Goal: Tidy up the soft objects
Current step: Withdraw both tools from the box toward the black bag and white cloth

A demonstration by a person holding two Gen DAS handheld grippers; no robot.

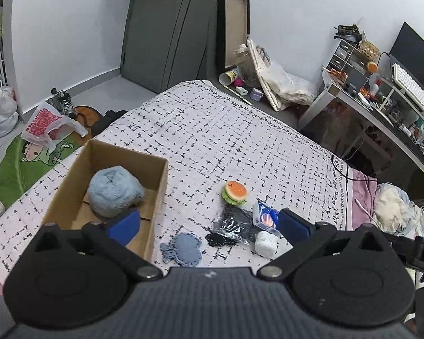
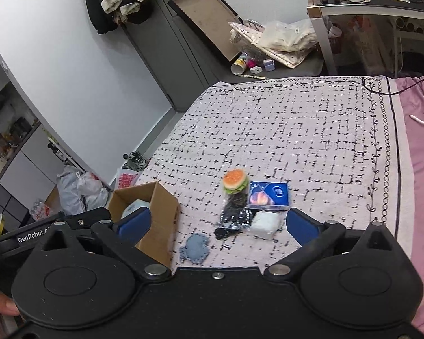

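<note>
A cardboard box [image 1: 158, 195] [image 2: 166, 209] stands on the bed at the left and holds a fluffy light-blue plush [image 1: 113, 192] [image 2: 134, 207]. To its right lie a burger plush [image 1: 235, 192] [image 2: 234, 180], a black patterned soft item [image 1: 230, 228] [image 2: 233, 217], a flat blue crocheted piece [image 1: 183, 250] [image 2: 195, 247], a white soft wad [image 1: 265, 243] [image 2: 265, 223] and a blue card box [image 1: 265, 216] [image 2: 268, 195]. My left gripper [image 1: 207, 224] is open and empty above these items. My right gripper [image 2: 216, 223] is open and empty above them too.
The bed cover [image 1: 212, 130] [image 2: 296, 130] is white with black dashes. A pink sheet [image 2: 421, 147] lies at the right. A cluttered desk [image 1: 381, 99] stands beyond the bed. Bags [image 1: 51, 124] and a green rug [image 1: 17, 163] lie on the floor at the left.
</note>
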